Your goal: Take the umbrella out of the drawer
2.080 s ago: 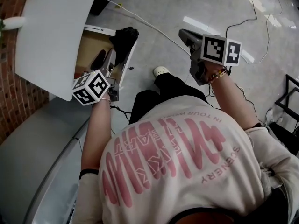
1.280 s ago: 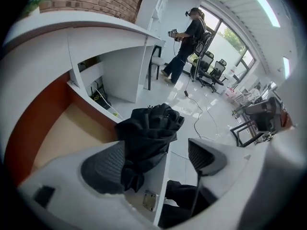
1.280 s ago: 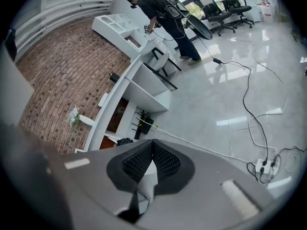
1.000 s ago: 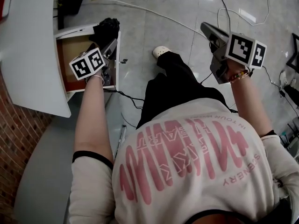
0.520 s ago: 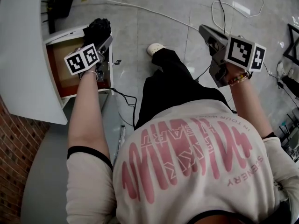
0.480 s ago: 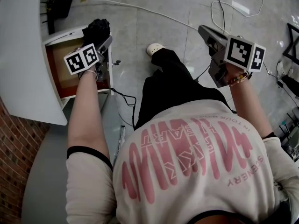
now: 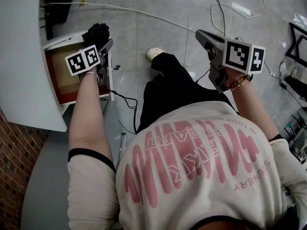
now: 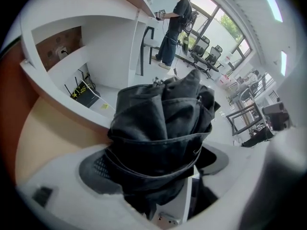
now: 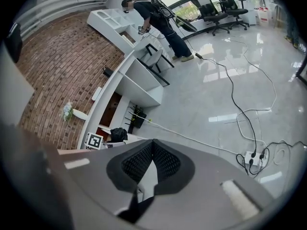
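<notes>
Jaws of the left gripper [image 8: 154, 178] clamp the folded black umbrella [image 8: 160, 128] at the open drawer's [image 7: 67, 36] far front corner, its long axis along the jaws, bundled end pointing away. Bare floor [image 7: 144, 37] lies open beyond the drawer's front. Right gripper [image 9: 152, 166] jaws meet, empty.

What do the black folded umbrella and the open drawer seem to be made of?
Black folded umbrella: matte woven fabric, probably nylon or polyester; it shows soft creases and stitched hems.
Open drawer: smooth white walls, likely painted or laminated board; flat brownish bottom panel, perhaps wood fibre.
</notes>
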Tool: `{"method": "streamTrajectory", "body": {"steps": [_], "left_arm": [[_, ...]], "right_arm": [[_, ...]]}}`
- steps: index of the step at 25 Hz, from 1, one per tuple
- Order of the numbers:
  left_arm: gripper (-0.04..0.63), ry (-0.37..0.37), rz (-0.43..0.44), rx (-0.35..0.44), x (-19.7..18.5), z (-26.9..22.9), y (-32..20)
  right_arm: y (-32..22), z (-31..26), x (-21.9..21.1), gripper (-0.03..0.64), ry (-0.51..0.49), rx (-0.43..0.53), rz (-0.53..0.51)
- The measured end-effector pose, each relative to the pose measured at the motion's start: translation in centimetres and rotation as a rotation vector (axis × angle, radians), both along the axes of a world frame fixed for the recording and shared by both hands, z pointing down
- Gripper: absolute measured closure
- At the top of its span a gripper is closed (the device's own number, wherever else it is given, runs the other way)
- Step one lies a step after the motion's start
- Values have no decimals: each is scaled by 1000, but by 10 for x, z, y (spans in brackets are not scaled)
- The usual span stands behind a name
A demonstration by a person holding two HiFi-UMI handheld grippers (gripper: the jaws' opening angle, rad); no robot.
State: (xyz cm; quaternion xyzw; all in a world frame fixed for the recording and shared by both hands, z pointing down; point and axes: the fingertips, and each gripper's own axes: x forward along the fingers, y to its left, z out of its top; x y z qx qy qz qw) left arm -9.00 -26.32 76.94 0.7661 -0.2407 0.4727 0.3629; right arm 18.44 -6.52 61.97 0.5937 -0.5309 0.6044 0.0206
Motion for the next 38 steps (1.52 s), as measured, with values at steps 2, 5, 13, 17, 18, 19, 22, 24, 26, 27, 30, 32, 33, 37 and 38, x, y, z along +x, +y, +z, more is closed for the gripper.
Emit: {"method": "streamTrajectory", "body": {"steps": [2, 5, 13, 17, 18, 19, 22, 24, 26, 27, 30, 32, 33, 37, 38], "left_arm": [[160, 9, -10, 1, 0, -2, 0], [172, 21, -21, -5, -1, -5, -1], [190, 33, -28, -11, 6, -15, -5], [205, 39, -14, -21, 6, -20, -6], [214, 38, -9, -17, 6, -22, -7], [225, 39, -6, -12, 6, -23, -7], [245, 46, -1, 3, 5, -28, -7], [259, 45, 15, 7, 5, -31, -6], [275, 31, 42, 20, 5, -36, -4], [283, 24, 56, 32, 5, -38, -3], [299, 20, 69, 80, 6, -47, 0], [307, 26, 66, 113, 5, -53, 2], [311, 30, 66, 126, 4, -55, 4], [324, 49, 48, 160, -10, -64, 9], [327, 58, 35, 169, -12, -68, 9]], "right_arm": [[-2, -1, -2, 607, -4, 2, -11], [-2, -2, -6, 607, -7, 0, -28], [6, 2, -5, 607, -15, -14, -35], [6, 1, -4, 607, -18, -7, -37], [6, 1, -4, 607, -18, -8, -37], [7, 1, -4, 607, -17, -8, -38], [9, -1, -3, 607, -13, -9, -41], [9, -3, -2, 607, -9, -8, -44], [8, -5, -1, 607, -4, -7, -45], [8, -6, 0, 607, -3, -7, -46], [5, -11, -2, 607, -4, 0, -53], [2, -15, -6, 607, -2, 8, -63], [1, -18, -8, 607, -1, 12, -68], [-9, -26, -21, 607, 9, 33, -91], [-12, -29, -22, 607, 12, 40, -101]]}}
